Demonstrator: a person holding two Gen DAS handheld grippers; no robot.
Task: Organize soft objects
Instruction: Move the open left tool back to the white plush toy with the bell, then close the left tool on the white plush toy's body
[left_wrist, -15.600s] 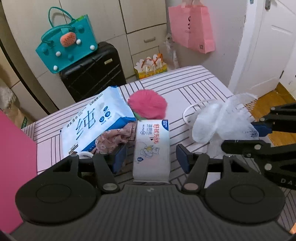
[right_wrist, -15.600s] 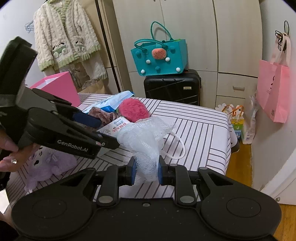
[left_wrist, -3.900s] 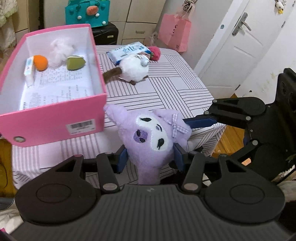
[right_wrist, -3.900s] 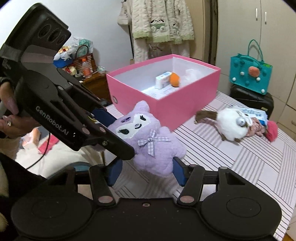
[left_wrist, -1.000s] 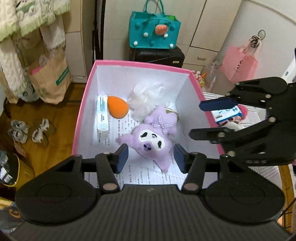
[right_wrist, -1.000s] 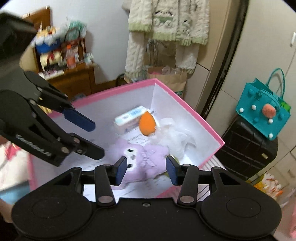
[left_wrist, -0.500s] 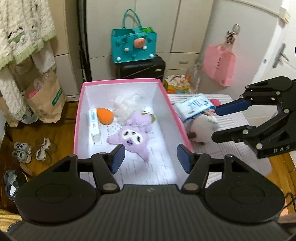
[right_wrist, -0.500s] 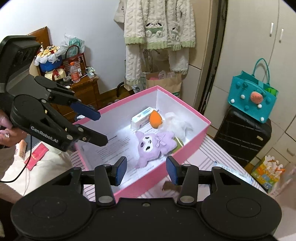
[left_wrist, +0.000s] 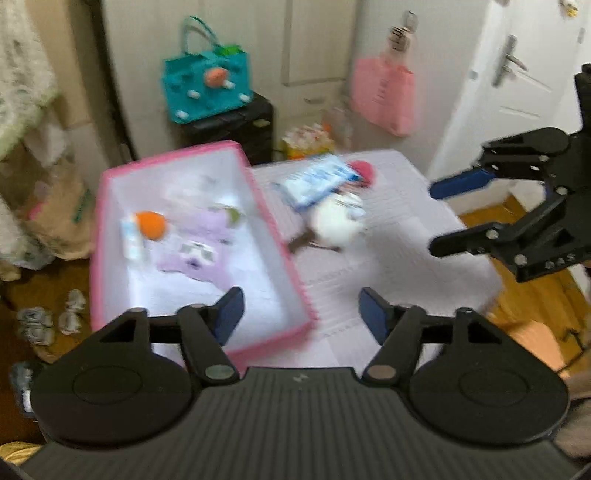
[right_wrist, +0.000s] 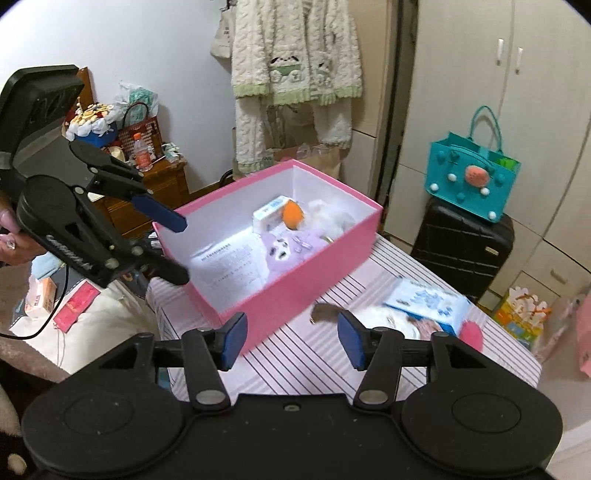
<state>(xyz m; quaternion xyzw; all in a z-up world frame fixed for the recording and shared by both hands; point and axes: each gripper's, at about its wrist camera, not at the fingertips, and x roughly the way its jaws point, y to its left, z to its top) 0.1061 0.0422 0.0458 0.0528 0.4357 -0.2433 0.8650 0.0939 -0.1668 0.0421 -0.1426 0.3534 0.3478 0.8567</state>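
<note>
The pink box (left_wrist: 280, 236) (right_wrist: 295, 291) sits on the striped table and holds the purple plush (left_wrist: 192, 254) (right_wrist: 291, 245), an orange sponge (left_wrist: 149, 224) (right_wrist: 292, 214), a white mesh puff (right_wrist: 332, 216) and a small carton (right_wrist: 269, 216). A white fluffy toy (left_wrist: 338, 221) (right_wrist: 384, 317), a blue wipes pack (left_wrist: 317, 181) (right_wrist: 424, 299) and a pink pompom (left_wrist: 364, 170) (right_wrist: 471, 336) lie on the table right of the box. My left gripper (left_wrist: 301, 314) (right_wrist: 170, 243) is open and empty above the box's near end. My right gripper (right_wrist: 290, 339) (left_wrist: 443, 214) is open and empty above the table.
A teal bag (left_wrist: 207, 88) (right_wrist: 472, 177) sits on a black suitcase (right_wrist: 461, 247) behind the table. A pink bag (left_wrist: 384, 96) hangs by the white door (left_wrist: 517, 85). A wooden cabinet (right_wrist: 155, 192) stands left of the table. Shoes (left_wrist: 48, 321) lie on the floor.
Both grippers have pulled back and up from the box and swung right. The purple plush stays in the box. The left view is now motion-blurred.
</note>
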